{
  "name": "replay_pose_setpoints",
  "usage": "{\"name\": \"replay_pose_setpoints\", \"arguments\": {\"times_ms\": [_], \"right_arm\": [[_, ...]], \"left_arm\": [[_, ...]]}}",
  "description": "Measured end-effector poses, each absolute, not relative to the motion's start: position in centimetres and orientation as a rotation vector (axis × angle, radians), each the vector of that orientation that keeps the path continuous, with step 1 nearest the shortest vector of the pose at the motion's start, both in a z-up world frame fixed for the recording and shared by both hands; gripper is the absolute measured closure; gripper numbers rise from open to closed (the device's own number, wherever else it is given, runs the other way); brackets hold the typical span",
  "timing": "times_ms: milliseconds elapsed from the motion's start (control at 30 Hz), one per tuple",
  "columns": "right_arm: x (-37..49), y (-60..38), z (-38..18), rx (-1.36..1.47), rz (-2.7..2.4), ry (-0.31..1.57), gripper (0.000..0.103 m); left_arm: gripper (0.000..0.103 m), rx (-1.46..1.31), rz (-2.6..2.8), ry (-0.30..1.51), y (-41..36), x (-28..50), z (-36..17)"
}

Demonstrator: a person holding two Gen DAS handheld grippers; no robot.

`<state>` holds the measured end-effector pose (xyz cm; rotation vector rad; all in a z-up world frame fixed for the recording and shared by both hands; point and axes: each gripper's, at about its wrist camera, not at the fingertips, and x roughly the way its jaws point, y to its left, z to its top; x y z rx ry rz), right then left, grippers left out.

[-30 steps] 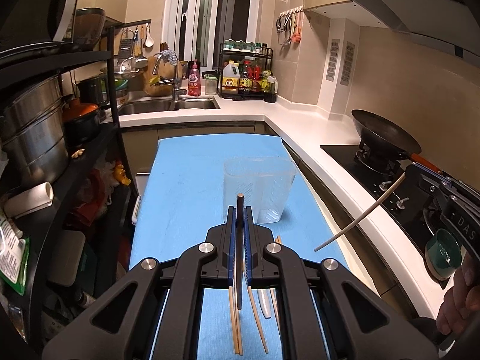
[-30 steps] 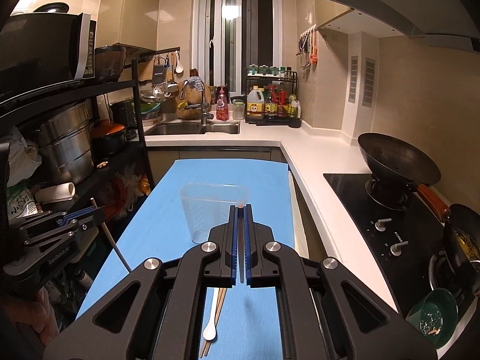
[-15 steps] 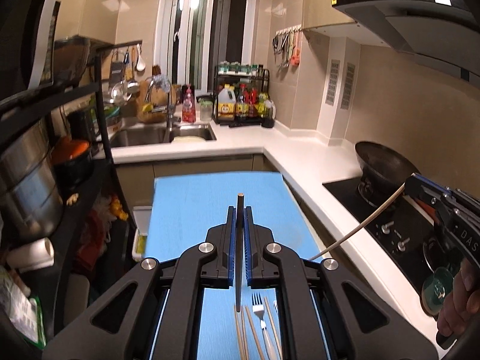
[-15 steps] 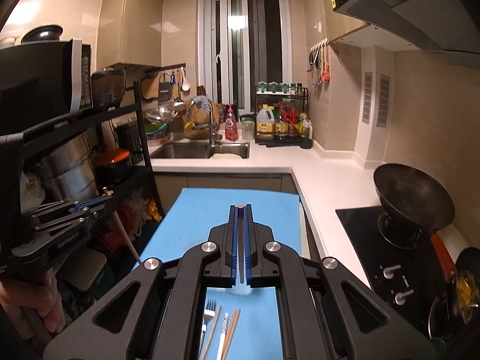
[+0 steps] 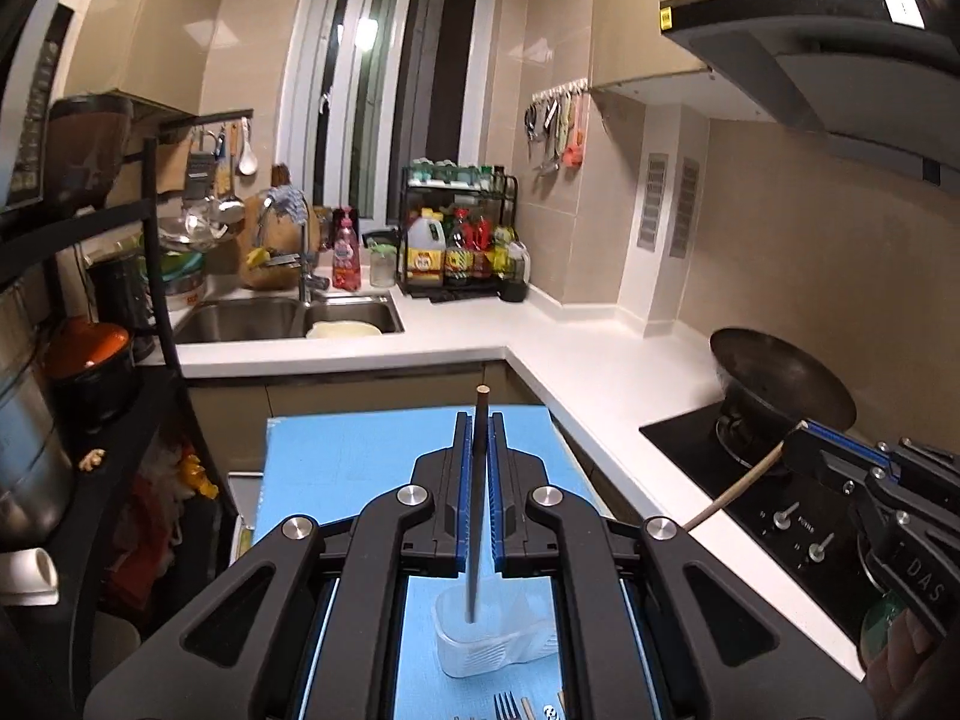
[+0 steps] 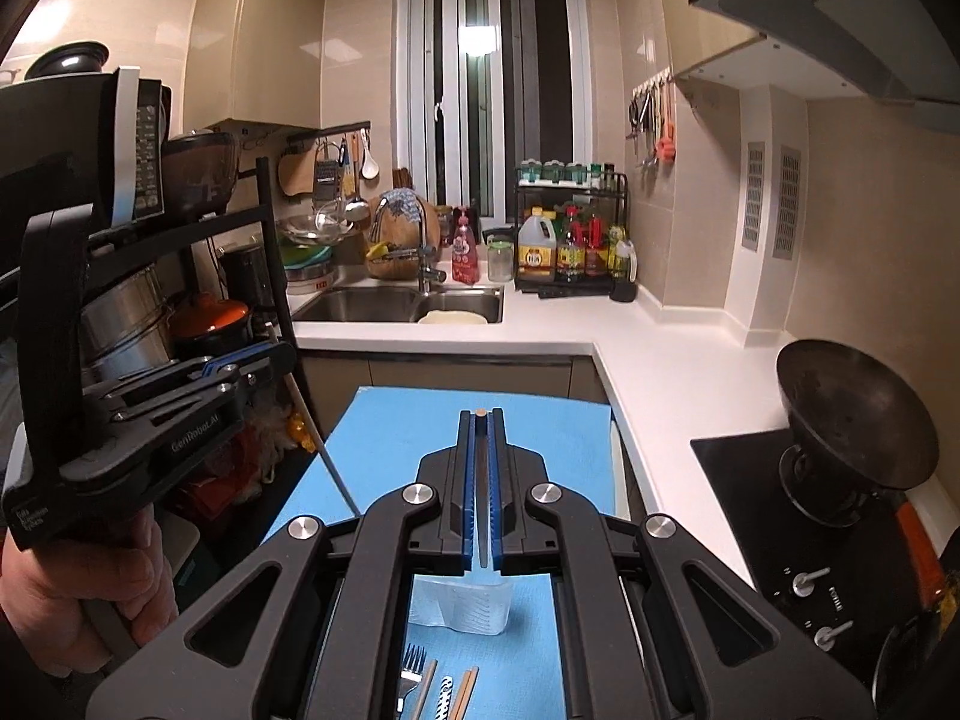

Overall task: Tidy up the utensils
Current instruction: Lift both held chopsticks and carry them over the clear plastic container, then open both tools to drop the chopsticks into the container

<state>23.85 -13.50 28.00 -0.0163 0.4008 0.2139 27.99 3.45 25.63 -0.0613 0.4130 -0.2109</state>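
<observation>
My left gripper (image 5: 480, 417) is shut on a dark chopstick (image 5: 475, 516) that stands nearly upright. Its lower end hangs over a clear plastic container (image 5: 498, 636) on the blue mat (image 5: 360, 450). My right gripper (image 6: 480, 414) is shut on a brown chopstick (image 6: 480, 468), with the same container (image 6: 462, 603) below it. In the left wrist view the right gripper (image 5: 840, 468) shows at the right edge, and its pale chopstick (image 5: 738, 495) slants down to the left. The left gripper (image 6: 180, 402) appears at the left of the right wrist view. A fork (image 6: 411, 672), a patterned handle (image 6: 445, 693) and loose chopsticks (image 6: 465, 693) lie on the mat in front of the container.
A black shelf rack (image 6: 270, 276) with pots stands left of the mat. To the right, the white counter (image 6: 660, 372) runs to a hob with a dark wok (image 6: 852, 414). The sink (image 6: 408, 303) and a bottle rack (image 6: 570, 240) are at the far end.
Both grippers have risen and travelled toward the sink end, each still holding its chopstick. The clear container has gone from ahead of the fingertips to beneath them.
</observation>
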Motion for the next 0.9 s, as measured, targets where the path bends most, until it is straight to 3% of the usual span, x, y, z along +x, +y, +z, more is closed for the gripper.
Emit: {"name": "replay_pose_setpoints", "arguments": {"times_ms": [433, 467, 533, 567, 900], "right_arm": [[26.5, -14.2, 22.6, 0.033, 0.187, 0.508, 0.097], [26.3, -14.2, 22.6, 0.036, 0.182, 0.505, 0.093], [26.0, -14.3, 22.9, 0.041, 0.182, 0.51, 0.077], [25.5, -14.4, 23.1, 0.04, 0.175, 0.502, 0.072], [18.4, -16.2, 22.7, 0.065, 0.175, 0.457, 0.072]], "left_arm": [[0.097, -0.057, -0.238, 0.553, 2.8, 30.4, 21.3], [0.094, -0.054, -0.233, 0.555, 2.8, 30.3, 21.4], [0.055, -0.056, -0.218, 0.545, 3.0, 29.8, 21.7], [0.051, -0.064, -0.213, 0.526, 3.1, 29.2, 22.0], [0.051, -0.045, -0.189, 0.469, 4.0, 21.1, 21.0]]}}
